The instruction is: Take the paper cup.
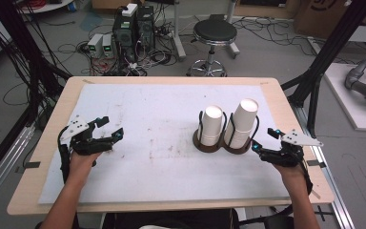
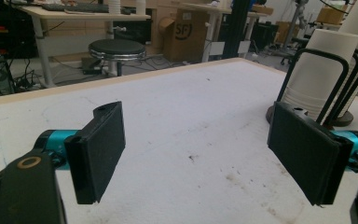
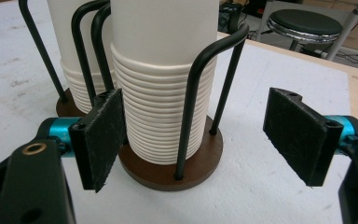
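Two stacks of white paper cups stand upside down in a dark cup holder (image 1: 214, 145) with black wire hoops, right of the table's middle. The left stack (image 1: 211, 125) and the right stack (image 1: 242, 123) lean slightly. My right gripper (image 1: 265, 140) is open just right of the holder, low over the table; in the right gripper view the right stack (image 3: 161, 84) rises close in front between its spread jaws. My left gripper (image 1: 110, 128) is open at the table's left side, nothing between its jaws. In the left gripper view the cups (image 2: 319, 72) stand at the far right.
A white sheet (image 1: 162, 119) covers the wooden table (image 1: 43, 143). Beyond the far edge stand a black stool (image 1: 214, 33), computer boxes (image 1: 133, 26) and tangled cables on the floor. A black frame post (image 1: 314, 76) rises at the right.
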